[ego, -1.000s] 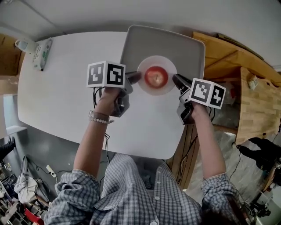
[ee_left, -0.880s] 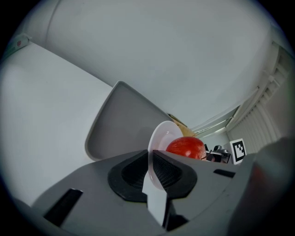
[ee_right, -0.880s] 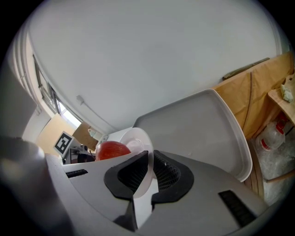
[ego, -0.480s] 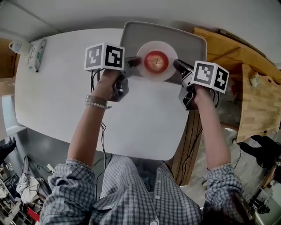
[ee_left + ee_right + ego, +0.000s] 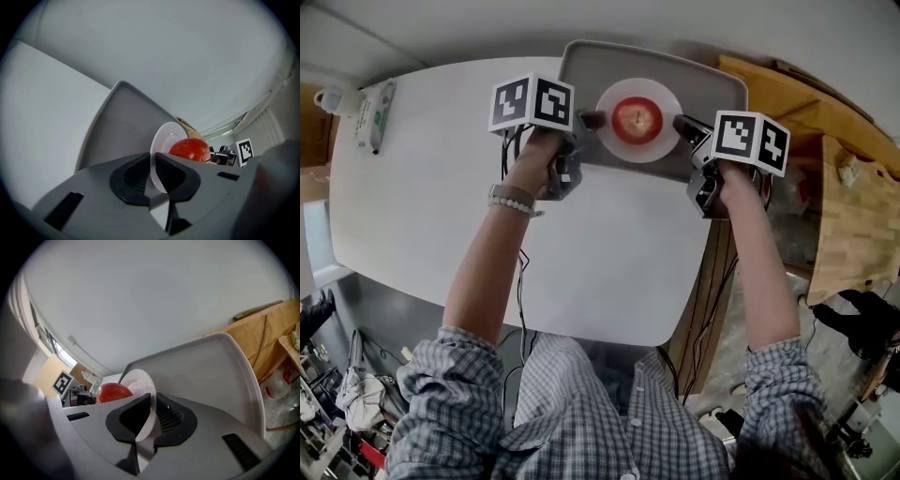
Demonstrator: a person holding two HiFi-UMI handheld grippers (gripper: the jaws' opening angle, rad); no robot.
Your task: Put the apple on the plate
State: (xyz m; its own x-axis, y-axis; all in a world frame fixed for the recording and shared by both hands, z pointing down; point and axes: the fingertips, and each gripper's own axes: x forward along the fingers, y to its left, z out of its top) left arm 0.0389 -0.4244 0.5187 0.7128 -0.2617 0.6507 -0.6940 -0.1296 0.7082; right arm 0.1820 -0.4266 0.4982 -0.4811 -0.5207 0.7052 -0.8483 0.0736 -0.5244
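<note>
A red apple (image 5: pixel 637 117) sits on a small white plate (image 5: pixel 659 142) over a grey tray (image 5: pixel 581 66) at the table's far side. My left gripper (image 5: pixel 589 120) is shut on the plate's left rim, and my right gripper (image 5: pixel 679 124) is shut on its right rim. In the left gripper view the plate (image 5: pixel 164 138) runs edge-on between the jaws of the left gripper (image 5: pixel 153 169), with the apple (image 5: pixel 190 149) behind them and the tray (image 5: pixel 117 126) beyond. In the right gripper view the right gripper (image 5: pixel 153 414) pinches the plate (image 5: pixel 138 380), the apple (image 5: pixel 112 392) showing to the left above the tray (image 5: pixel 211 362).
The tray lies on a white table (image 5: pixel 441 206). A wipes packet (image 5: pixel 375 114) lies at the table's far left corner. Wooden furniture (image 5: pixel 834 197) stands close along the table's right edge, and the floor shows at the near side.
Both grippers, holding the plate with the apple, have moved away from the person, from the tray's near part toward its middle.
</note>
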